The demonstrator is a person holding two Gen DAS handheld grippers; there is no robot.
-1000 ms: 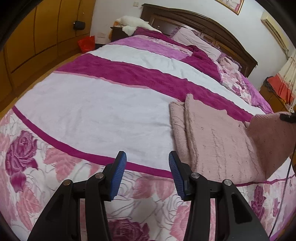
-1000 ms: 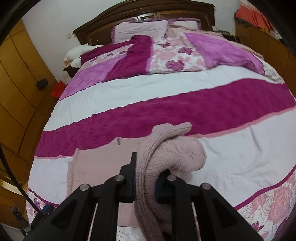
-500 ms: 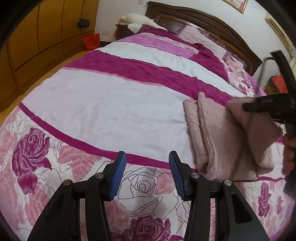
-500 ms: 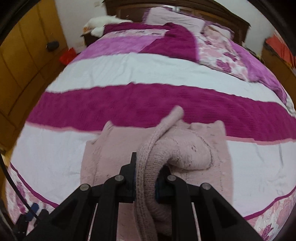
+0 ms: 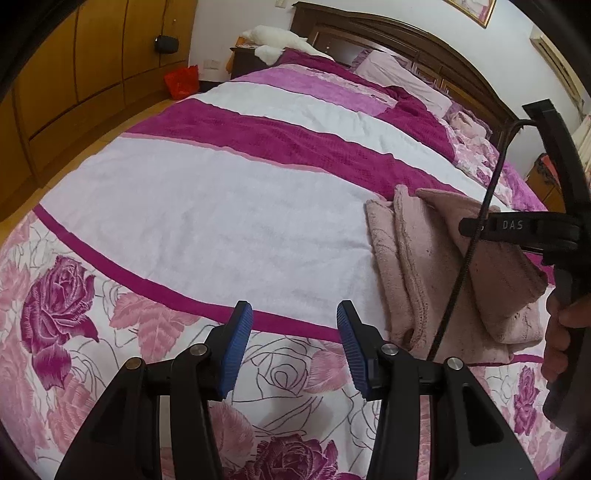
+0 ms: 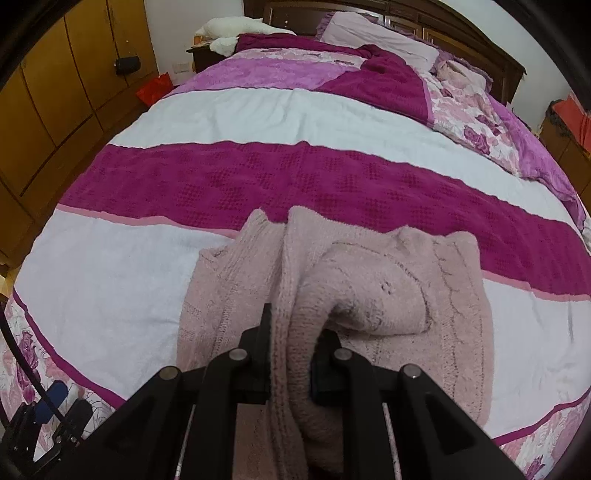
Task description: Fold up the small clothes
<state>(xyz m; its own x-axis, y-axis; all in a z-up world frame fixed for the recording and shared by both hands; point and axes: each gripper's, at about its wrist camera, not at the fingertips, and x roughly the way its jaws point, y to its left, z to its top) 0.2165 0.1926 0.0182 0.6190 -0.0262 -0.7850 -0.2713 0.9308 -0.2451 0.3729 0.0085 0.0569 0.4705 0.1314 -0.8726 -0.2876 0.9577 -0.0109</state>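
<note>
A pale pink knitted sweater (image 6: 436, 295) lies partly folded on the bed, near the front edge. My right gripper (image 6: 291, 332) is shut on a bunched fold of it and holds that fold over the rest of the sweater. In the left wrist view the sweater (image 5: 417, 269) lies at the right, with the right gripper (image 5: 517, 229) above it. My left gripper (image 5: 293, 339) is open and empty, with blue pads, over the floral border of the bedspread, left of the sweater.
The bed has a striped white and magenta bedspread (image 6: 295, 122) with a rose border (image 5: 110, 325). Pillows (image 6: 373, 33) and a dark headboard (image 5: 388, 33) are at the far end. Wooden wardrobes (image 5: 74, 66) stand at the left. A cable (image 5: 465, 258) hangs from the right gripper.
My right gripper has carried the sweater fold leftward over the laid part and lower toward it. The left gripper has drawn back a little and stays open.
</note>
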